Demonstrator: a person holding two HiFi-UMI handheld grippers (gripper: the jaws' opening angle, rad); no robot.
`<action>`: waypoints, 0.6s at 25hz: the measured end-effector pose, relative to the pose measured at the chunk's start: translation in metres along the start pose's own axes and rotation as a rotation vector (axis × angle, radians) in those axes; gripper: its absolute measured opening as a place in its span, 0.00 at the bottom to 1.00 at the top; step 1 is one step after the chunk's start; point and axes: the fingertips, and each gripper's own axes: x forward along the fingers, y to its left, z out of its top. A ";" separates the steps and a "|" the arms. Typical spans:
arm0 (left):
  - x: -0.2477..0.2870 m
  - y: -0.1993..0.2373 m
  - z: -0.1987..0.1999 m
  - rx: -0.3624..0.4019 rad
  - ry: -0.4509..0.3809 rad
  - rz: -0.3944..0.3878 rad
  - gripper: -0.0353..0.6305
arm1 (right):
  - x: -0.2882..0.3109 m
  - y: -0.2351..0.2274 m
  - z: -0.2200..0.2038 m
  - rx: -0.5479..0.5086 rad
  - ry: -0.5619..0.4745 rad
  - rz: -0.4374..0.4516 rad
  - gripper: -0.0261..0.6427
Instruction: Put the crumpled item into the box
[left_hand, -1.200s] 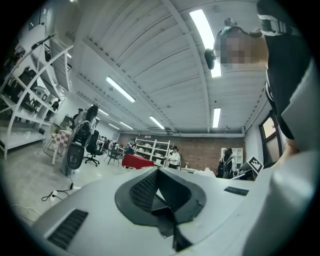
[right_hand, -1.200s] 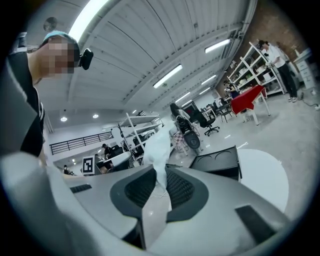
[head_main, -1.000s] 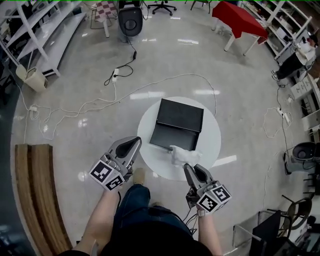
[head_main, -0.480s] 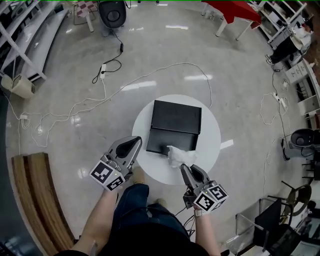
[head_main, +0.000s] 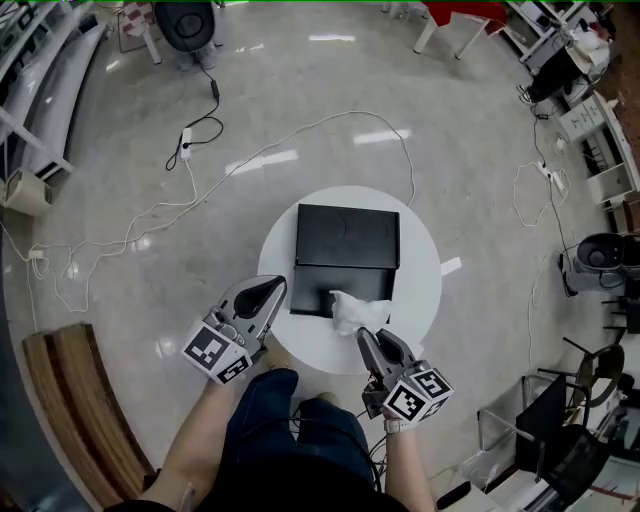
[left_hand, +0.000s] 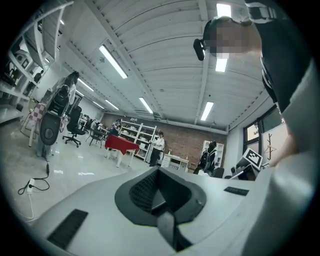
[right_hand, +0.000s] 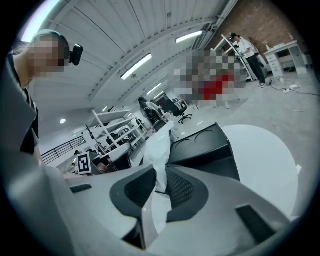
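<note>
Floor (head_main: 300, 120): glossy grey, white cables looping far and left of the bench.
Bench (head_main: 420, 270): round, white, with its bare margin widest at right.
Box (head_main: 345, 240): black, open, mid-bench.
Left hand-held gripper (head_main: 268, 292): tips pressed together, empty, off the bench's near-left edge.
Right hand-held gripper (head_main: 368, 342): pinching the crumpled item.
Crumpled item (head_main: 350, 312): white wrinkled paper over the box's near-right edge.
Markers (head_main: 412, 400): black-and-white squares.

CRUMPLED ITEM (head_main: 350, 311): white, thin, bunched up; pinched in the right gripper (head_main: 367, 338); hanging at the box's near right corner | BOX (head_main: 346, 238): black, rectangular, open, lid swung back; sits mid-way on round white table (head_main: 420, 290)
</note>
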 end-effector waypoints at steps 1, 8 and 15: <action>0.003 0.003 -0.002 -0.002 0.003 -0.003 0.05 | 0.003 -0.002 -0.001 0.002 0.006 -0.011 0.13; 0.021 0.009 -0.019 -0.028 0.002 -0.001 0.05 | 0.023 -0.020 -0.005 -0.019 0.066 -0.058 0.13; 0.026 0.015 -0.052 -0.004 0.040 0.051 0.05 | 0.047 -0.049 -0.015 -0.005 0.159 -0.078 0.13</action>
